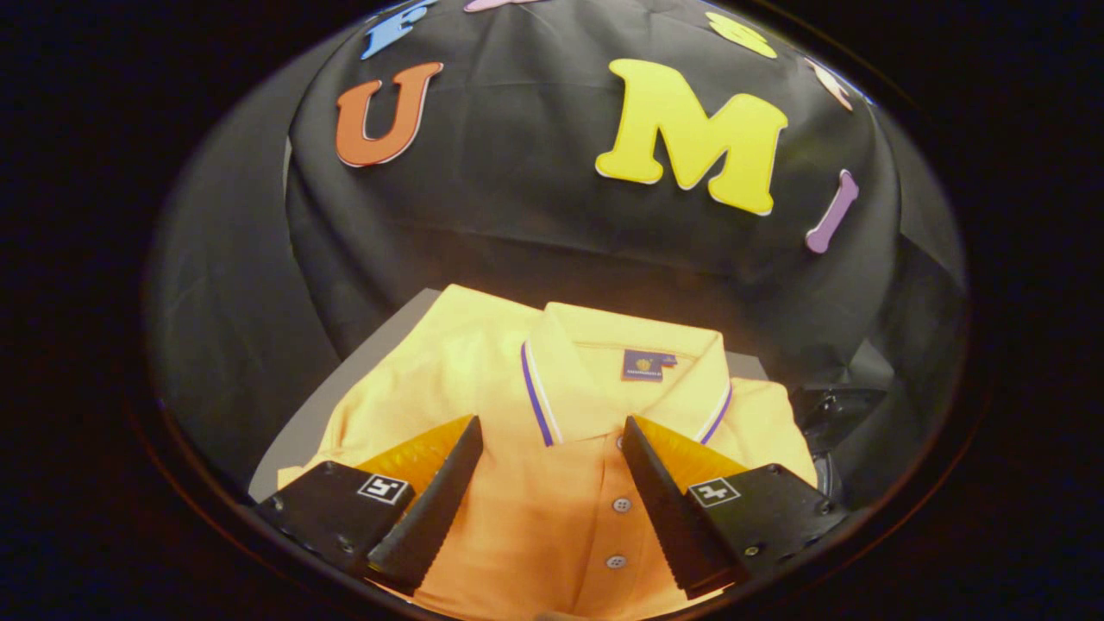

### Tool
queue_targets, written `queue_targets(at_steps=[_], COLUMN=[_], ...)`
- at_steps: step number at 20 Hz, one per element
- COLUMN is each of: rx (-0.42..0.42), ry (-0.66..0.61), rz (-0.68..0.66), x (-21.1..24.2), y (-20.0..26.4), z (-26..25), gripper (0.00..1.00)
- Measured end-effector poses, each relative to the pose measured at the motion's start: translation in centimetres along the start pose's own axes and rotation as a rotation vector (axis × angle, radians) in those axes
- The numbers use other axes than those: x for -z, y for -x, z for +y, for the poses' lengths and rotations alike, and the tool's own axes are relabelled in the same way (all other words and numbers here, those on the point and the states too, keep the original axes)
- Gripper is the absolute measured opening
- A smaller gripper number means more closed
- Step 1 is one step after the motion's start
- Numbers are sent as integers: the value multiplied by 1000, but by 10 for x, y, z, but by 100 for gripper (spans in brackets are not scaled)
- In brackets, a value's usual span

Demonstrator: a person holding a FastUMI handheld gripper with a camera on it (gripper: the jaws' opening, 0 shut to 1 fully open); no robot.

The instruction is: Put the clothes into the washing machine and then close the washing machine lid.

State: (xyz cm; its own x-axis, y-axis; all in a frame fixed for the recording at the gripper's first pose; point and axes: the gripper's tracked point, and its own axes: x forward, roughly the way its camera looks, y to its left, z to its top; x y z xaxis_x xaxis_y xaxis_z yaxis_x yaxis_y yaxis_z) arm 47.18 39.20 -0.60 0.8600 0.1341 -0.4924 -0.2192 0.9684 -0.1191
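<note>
The folded yellow cotton polo shirt (552,448) with the purple-and-white striped collar lies flat on a grey table top (345,388), its collar pointing away from you and its button placket running down between your fingers. To the shirt's right sits a dark rounded object (832,414), too shadowed to say whether it belongs to the washing machine.

Your gripper (552,483) is spread wide above the shirt's chest, one finger either side of the placket, holding nothing; whether the tips touch the cloth yet, you cannot tell from here.

Watch the pinch. If you close where you are, you will likely catch only the top layer, and the folded shirt may unfurl and trail as you lift, snagging on the table edge or hanging outside the drum so the lid will not shut. The small white buttons (620,504) lie right in the closing line; a pad landing on one could slip.
</note>
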Motion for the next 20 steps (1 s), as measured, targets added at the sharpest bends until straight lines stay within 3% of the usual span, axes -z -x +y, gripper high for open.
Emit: queue_targets(at_steps=[2,12,15,17,20], rx=[-28,-62,-80,-104,-154], ry=[-56,-13,21,42,-1], rz=[21,95,123,127,132], x=[-1,1,3,3,4], y=[0,0,2,1,3], z=[1,0,-5,-11,-27], gripper=[100,100,94,79,25])
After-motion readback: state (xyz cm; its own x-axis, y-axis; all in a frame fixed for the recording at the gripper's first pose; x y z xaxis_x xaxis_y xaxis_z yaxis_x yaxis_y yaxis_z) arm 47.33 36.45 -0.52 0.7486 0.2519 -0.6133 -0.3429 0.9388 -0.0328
